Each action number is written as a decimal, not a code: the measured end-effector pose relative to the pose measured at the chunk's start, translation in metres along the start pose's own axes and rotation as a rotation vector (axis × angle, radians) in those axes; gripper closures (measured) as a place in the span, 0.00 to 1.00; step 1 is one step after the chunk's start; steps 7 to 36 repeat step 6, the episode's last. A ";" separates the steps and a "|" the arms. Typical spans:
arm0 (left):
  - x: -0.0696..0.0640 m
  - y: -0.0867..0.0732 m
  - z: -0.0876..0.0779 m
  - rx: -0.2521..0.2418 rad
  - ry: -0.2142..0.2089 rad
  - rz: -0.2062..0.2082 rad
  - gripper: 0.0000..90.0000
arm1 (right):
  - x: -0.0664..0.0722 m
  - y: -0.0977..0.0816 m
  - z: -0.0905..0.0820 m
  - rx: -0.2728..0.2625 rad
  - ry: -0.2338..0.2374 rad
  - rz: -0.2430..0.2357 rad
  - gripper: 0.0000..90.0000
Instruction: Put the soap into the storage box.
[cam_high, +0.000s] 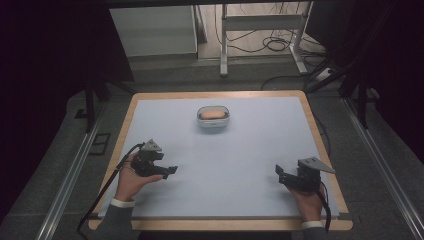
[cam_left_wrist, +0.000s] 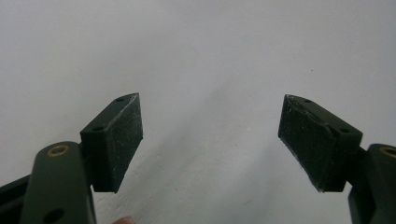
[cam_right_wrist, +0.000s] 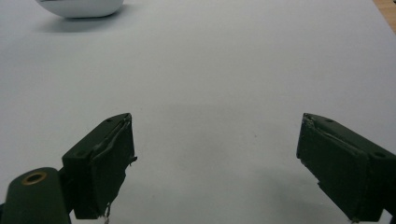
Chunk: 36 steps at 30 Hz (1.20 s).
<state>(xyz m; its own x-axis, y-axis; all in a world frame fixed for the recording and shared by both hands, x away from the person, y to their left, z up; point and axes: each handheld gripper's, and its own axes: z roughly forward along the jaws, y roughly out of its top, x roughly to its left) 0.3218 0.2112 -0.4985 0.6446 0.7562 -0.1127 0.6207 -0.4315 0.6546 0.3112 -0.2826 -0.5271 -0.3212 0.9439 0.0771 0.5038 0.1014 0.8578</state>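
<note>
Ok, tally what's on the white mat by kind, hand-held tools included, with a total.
Bowl: 1
Orange-tan item lying in the bowl: 1
Hand-held tools: 2, the left tool and the right tool, both open with nothing between the pads
Total: 4

Setting: laboratory or test room. Evidence: wood-edged counter (cam_high: 320, 135) topped with a plain pale sheet (cam_high: 250, 150); grey carpet floor (cam_high: 45, 165); metal floor rails (cam_high: 380, 155) on both sides; white metal frame legs (cam_high: 223, 40) beyond; loose black cables (cam_high: 270, 42) (trailing on the floor); dark curtains (cam_high: 45, 50) flanking.
</note>
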 end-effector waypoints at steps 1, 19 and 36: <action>0.000 -0.001 0.001 0.003 0.001 -0.001 0.24 | 0.000 0.000 0.000 -0.002 0.001 -0.001 0.13; 0.003 -0.004 0.001 0.005 -0.006 -0.017 0.24 | -0.001 0.000 0.000 -0.002 0.012 -0.004 0.13; 0.003 -0.004 0.001 0.005 -0.006 -0.017 0.24 | -0.001 0.000 0.000 -0.002 0.012 -0.004 0.13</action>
